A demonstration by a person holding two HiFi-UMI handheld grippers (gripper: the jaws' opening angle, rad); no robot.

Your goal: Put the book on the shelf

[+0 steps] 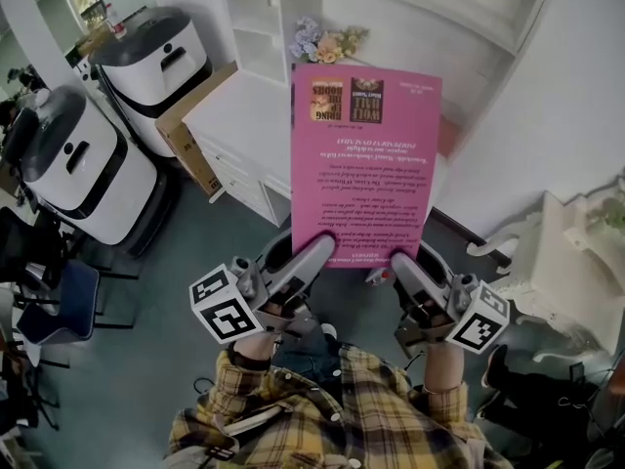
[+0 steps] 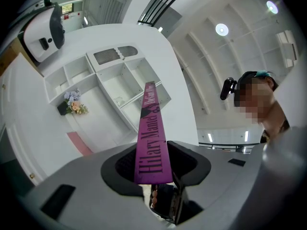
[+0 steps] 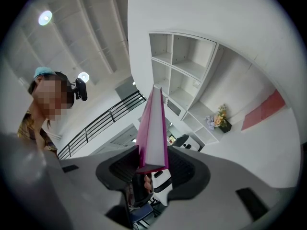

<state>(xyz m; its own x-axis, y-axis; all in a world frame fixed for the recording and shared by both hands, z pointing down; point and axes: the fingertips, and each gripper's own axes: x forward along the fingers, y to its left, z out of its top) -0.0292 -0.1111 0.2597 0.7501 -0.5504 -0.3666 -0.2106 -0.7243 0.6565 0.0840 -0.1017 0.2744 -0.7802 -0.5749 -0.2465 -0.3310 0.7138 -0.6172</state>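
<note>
A pink book (image 1: 366,159) is held up flat in front of me, its back cover toward the head view. My left gripper (image 1: 322,244) is shut on its near left corner and my right gripper (image 1: 398,258) on its near right corner. In the left gripper view the book's spine (image 2: 152,137) stands between the jaws, which press on it. The page edge (image 3: 153,135) sits clamped between the jaws in the right gripper view. A white shelf unit (image 1: 256,22) with open compartments stands beyond the book; its compartments also show behind the spine (image 2: 112,83) and the page edge (image 3: 184,66).
A white cabinet top (image 1: 249,115) with a flower pot (image 1: 327,44) lies under the shelf. Two white machines (image 1: 73,159) and a cardboard box (image 1: 186,135) stand at the left. A white ornate table (image 1: 576,252) is at the right. A person's face shows in both gripper views.
</note>
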